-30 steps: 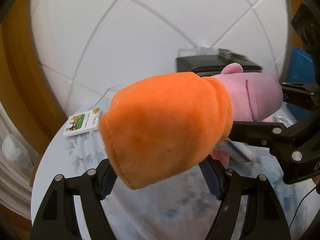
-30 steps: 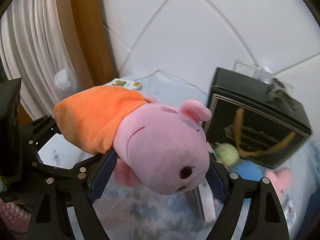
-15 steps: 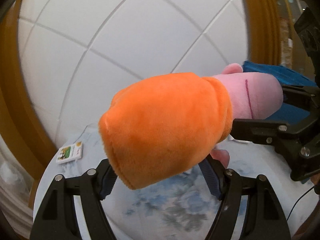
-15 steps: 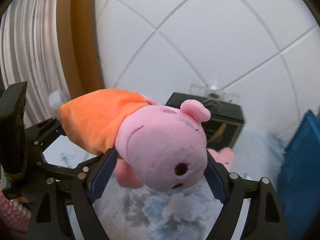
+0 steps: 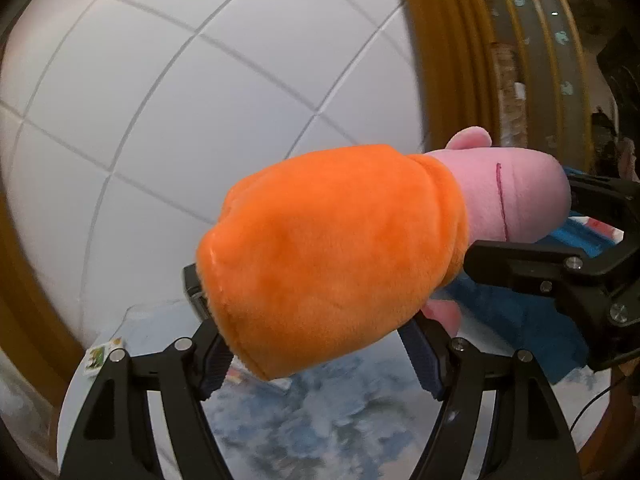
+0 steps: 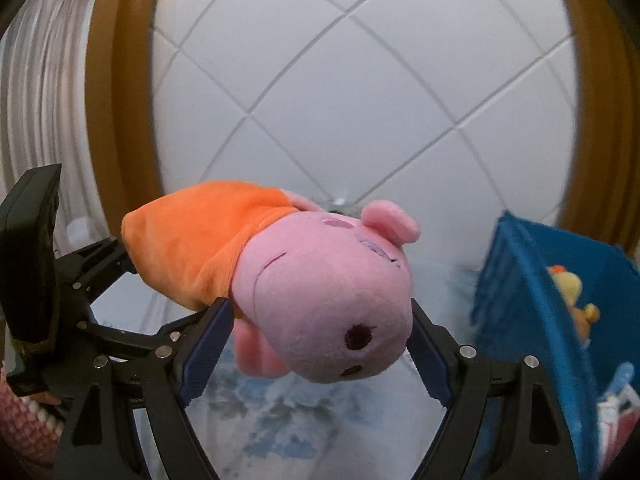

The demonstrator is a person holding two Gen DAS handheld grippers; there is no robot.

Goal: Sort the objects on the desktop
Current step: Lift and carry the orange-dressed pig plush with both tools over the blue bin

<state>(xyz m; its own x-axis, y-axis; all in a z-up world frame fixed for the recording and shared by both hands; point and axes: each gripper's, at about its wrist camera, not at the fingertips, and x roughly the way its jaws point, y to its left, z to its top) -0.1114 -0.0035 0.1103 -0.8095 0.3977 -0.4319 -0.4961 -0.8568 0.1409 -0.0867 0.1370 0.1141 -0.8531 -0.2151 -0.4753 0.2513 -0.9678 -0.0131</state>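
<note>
Plush pig (image 5: pixel 336 256) held in air above table (image 5: pixel 360 432), gripped from both ends. Left gripper (image 5: pixel 320 354) clamps orange-dressed body; blue pads (image 5: pixel 214 364) press into fabric. Right gripper (image 6: pixel 316 346) clamps pink head, snout toward right camera, pads (image 6: pixel 204 346) tight on both sides of head. Blue bin (image 6: pixel 532 292) at right in right view, near pig, small yellow-orange toy (image 6: pixel 572 292) inside. Small card (image 5: pixel 102 356) lies near table's far left edge. White tiled wall (image 5: pixel 200 100) behind.

One pig plush (image 6: pixel 320 288) in an orange dress, two claws, left claw (image 5: pixel 320 354) and right claw (image 6: pixel 316 344), one blue bin (image 6: pixel 532 300) beside the plush, one yellow toy (image 6: pixel 572 292) inside the bin, one small picture card (image 5: pixel 102 356) on the desk (image 5: pixel 320 432) below-left of the plush
</note>
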